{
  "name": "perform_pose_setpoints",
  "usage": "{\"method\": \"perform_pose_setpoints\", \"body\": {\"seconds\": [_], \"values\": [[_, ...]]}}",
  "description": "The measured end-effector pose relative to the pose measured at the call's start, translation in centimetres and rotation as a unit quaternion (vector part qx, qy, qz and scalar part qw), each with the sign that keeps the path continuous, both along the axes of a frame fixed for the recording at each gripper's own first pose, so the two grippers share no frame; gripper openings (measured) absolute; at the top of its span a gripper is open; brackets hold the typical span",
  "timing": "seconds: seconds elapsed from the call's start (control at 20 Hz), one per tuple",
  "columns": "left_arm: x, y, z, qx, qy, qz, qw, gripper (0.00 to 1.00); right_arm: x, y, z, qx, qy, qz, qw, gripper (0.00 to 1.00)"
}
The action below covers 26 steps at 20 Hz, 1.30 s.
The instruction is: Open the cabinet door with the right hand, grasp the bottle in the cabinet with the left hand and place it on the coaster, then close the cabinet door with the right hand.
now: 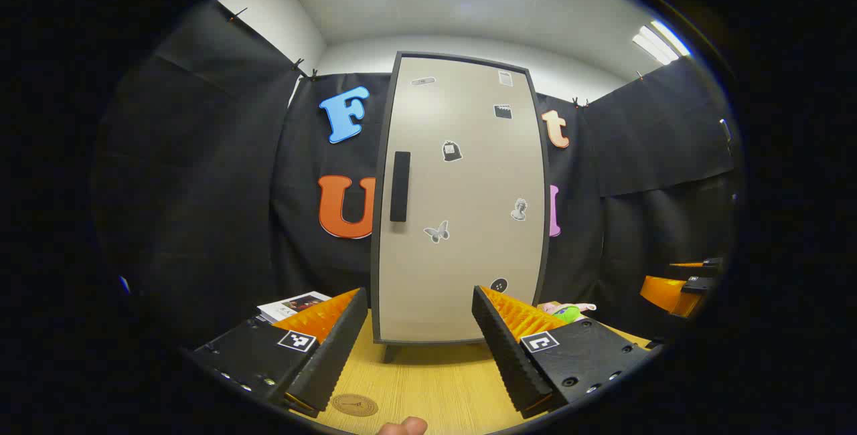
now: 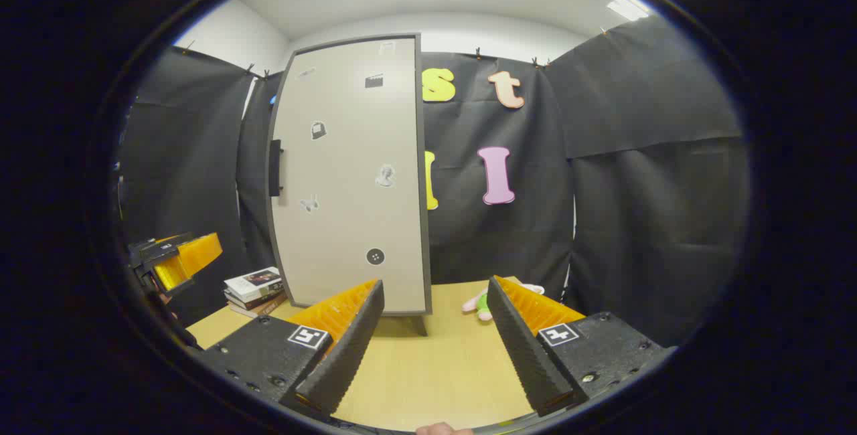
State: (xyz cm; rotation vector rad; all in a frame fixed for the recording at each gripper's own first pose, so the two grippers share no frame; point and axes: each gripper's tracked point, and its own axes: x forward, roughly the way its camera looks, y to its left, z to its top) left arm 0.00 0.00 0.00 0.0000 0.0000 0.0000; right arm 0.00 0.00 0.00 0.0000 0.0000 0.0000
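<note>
In the left gripper view, the left gripper [image 1: 418, 344] is held with its fingers spread and empty, facing the closed door [image 1: 462, 201] of the cabinet [image 1: 379, 221] on the table [image 1: 428, 381]. The bottle is presumably shut inside and cannot be seen. The handle [image 1: 400, 186] sits at the door's left edge; a slip off this narrow bar is judged the main risk, or the light cabinet could be dragged along the table. The coaster [image 1: 355, 405] lies close below the left finger and could be knocked. Books [image 1: 291, 306] and a toy [image 1: 569, 312] flank the cabinet.

In the right gripper view, the right gripper [image 2: 435, 341] is likewise spread and empty, well apart from the handle [image 2: 274, 167]. The opening door could sweep toward the toy [image 2: 481, 302]. The books [image 2: 253, 286] and the left gripper [image 2: 175, 261] lie near the handle side and may crowd the approach.
</note>
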Motion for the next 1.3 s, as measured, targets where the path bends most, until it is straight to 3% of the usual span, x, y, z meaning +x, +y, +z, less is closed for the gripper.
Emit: {"method": "perform_pose_setpoints", "body": {"seconds": [0.05,0.2,0.95,1.0,1.05,1.3], "values": [[0.1,-0.2,0.0,0.000,0.001,-0.002,1.000,0.95,0.0,-0.1,0.1,-0.005,-0.002,-0.002,1.000,0.99],[0.2,-0.6,-0.3,-0.006,0.003,-0.012,1.000,0.95,0.2,0.1,0.5,-0.014,-0.010,-0.003,1.000,0.95],[0.8,0.4,0.1,0.011,-0.008,-0.003,1.000,0.95,0.9,1.0,0.1,-0.013,-0.007,0.005,1.000,0.95],[0.8,0.3,0.1,0.013,-0.008,-0.002,1.000,0.95,0.9,1.3,0.0,-0.017,-0.007,0.007,1.000,0.99],[0.8,0.4,0.1,0.014,-0.007,-0.001,1.000,0.95,1.0,1.4,0.1,-0.020,-0.007,0.009,1.000,0.95],[0.5,0.8,-0.2,0.015,-0.006,0.006,1.000,0.95,2.2,3.7,0.9,-0.042,-0.007,0.057,0.997,0.99]]}}
